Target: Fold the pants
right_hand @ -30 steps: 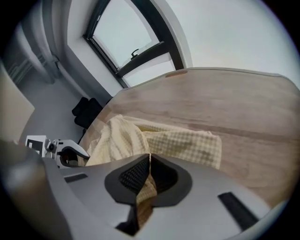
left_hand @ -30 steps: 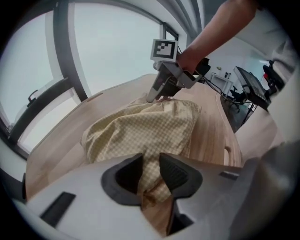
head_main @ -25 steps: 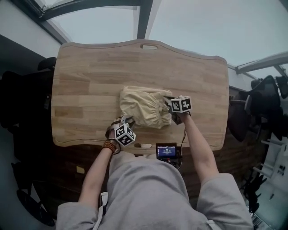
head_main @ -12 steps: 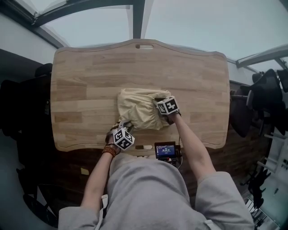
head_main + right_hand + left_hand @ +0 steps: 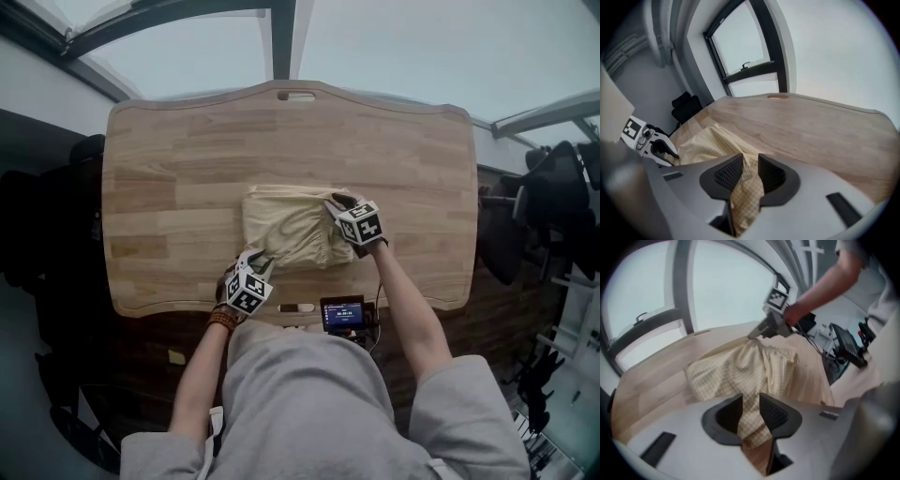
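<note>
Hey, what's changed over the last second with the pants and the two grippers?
The right gripper is opening its jaws and letting go of the pants, though cloth is still between them. The pants have settled into a flatter, squarer pile. The left gripper stayed at the near left corner, jaws apart with cloth between them. The table is unchanged.

Person wears a lt-grey short-sleeve shirt point(image 5: 309, 394) & a brown beaded bracelet point(image 5: 224, 320) on the L wrist. The left gripper point(image 5: 253, 261) & right gripper point(image 5: 335, 202) have grey moulded bodies, dark ribbed pads point(image 5: 774, 414), each w/ a b/w square-marker cube point(image 5: 246, 291). A thin dark cable point(image 5: 380, 281) runs off the right one.
</note>
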A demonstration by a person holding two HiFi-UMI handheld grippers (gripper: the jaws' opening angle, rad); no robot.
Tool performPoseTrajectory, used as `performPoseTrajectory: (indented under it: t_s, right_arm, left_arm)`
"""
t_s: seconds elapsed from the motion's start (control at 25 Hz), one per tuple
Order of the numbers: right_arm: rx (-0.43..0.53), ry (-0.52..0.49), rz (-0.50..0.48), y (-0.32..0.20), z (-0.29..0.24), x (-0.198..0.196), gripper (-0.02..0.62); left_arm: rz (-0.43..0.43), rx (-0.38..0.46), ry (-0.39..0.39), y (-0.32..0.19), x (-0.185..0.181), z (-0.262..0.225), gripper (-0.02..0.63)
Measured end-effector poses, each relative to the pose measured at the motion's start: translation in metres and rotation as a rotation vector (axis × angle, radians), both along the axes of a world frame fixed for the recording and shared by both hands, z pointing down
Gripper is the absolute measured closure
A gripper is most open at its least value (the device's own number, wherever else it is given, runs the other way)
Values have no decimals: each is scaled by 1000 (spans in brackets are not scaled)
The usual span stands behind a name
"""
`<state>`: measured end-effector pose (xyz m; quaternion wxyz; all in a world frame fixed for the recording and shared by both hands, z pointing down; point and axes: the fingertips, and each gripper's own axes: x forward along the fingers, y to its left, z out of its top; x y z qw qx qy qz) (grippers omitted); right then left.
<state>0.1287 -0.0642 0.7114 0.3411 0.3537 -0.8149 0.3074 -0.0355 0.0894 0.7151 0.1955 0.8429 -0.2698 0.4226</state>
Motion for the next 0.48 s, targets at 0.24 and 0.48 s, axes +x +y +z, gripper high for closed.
performPoseTrajectory:
  t_s: [0.24,0.48]
  right_arm:
    - [85,6,-200,68,-5,-16,492]
    - [127,72,-171,64,1,7,489]
  left_arm:
    - [-66,-19,-46,-27,-25,15,492]
    - [-14,50,-67,-27,-20,-3,492]
